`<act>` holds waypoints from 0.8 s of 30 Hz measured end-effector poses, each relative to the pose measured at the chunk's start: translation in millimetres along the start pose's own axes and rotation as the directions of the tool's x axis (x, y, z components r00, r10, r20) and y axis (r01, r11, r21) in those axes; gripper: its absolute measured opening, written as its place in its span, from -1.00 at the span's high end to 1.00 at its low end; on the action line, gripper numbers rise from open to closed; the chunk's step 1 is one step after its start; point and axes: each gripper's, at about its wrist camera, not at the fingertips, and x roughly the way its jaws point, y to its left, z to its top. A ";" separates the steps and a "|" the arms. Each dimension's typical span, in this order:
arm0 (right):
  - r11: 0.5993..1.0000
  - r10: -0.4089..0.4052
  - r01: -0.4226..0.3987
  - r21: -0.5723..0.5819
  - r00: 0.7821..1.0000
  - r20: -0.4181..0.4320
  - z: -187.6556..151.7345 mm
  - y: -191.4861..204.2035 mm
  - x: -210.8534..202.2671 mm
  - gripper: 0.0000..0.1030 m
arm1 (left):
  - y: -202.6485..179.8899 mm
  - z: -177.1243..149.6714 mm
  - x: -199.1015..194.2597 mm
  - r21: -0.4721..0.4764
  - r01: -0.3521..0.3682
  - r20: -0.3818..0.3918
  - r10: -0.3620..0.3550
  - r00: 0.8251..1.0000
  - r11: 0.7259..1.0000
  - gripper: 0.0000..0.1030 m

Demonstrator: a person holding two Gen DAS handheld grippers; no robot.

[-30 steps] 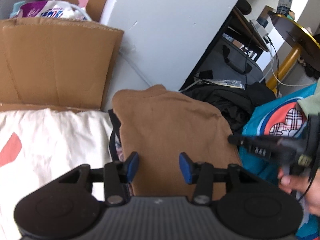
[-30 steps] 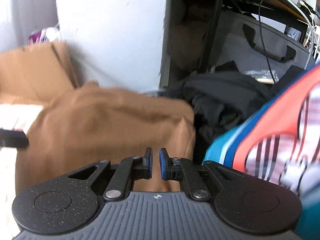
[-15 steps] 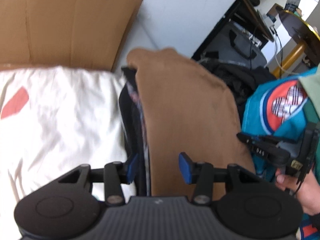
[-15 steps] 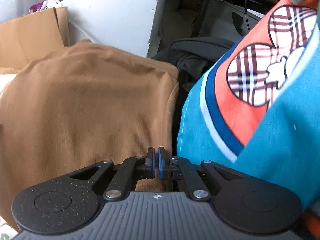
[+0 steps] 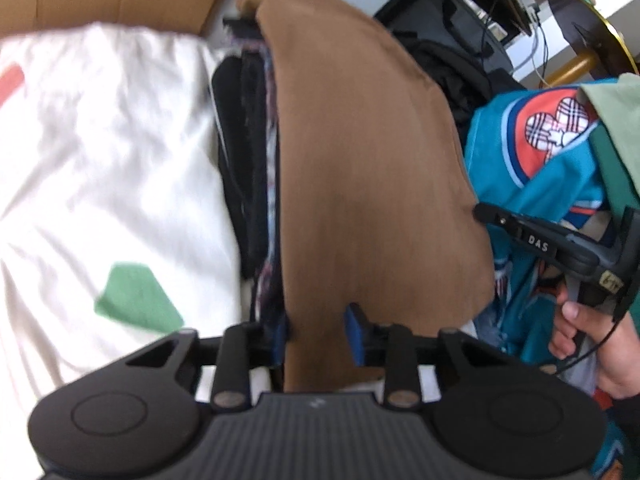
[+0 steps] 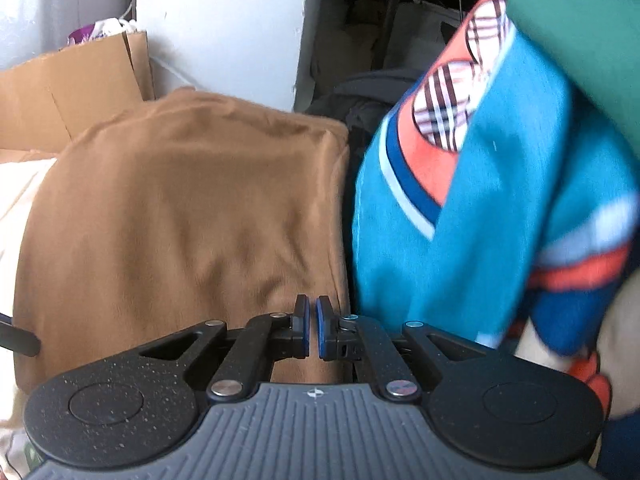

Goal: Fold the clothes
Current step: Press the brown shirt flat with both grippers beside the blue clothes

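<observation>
A: Where the folded brown garment tops the stack of dark folded clothes, beside the white sheet with red and green patches; left tongs closing around its near edge, brown cloth between the blue pads, right pad apparently not yet pressing.

B: And the right tongs?

A: Nearly closed, only a thin slit between the pads; nothing seen in that slit; poised over the near right corner of the same brown garment; held by a hand at the right edge of the left view.

B: Neighbours?

A: Teal garment with an orange and plaid print just right of the brown one, a green cloth draped above it; cardboard behind on the left; white wall panel beyond; black bag further back.
</observation>
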 end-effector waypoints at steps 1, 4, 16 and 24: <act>1.000 -0.004 0.004 0.000 1.000 -0.007 -3.4 -0.7 0.6 0.83 | 1.3 -1.3 0.0 -0.003 0.010 -0.007 -0.010 1.000 1.000 0.60; 1.000 0.004 -0.004 0.001 1.000 -0.029 -12.1 -4.2 0.7 0.83 | 3.9 -4.0 -3.2 -0.002 0.035 -0.014 -0.035 0.999 0.999 0.86; 0.999 0.021 -0.019 0.026 0.996 -0.087 -44.2 -6.3 -17.2 0.82 | 7.1 -4.9 -16.5 0.014 0.025 -0.036 -0.024 0.999 1.000 0.87; 0.995 0.051 -0.039 0.090 0.989 -0.136 -57.4 -3.2 -33.3 0.78 | 5.4 -6.4 -40.7 0.012 -0.040 -0.078 0.041 0.996 0.999 0.86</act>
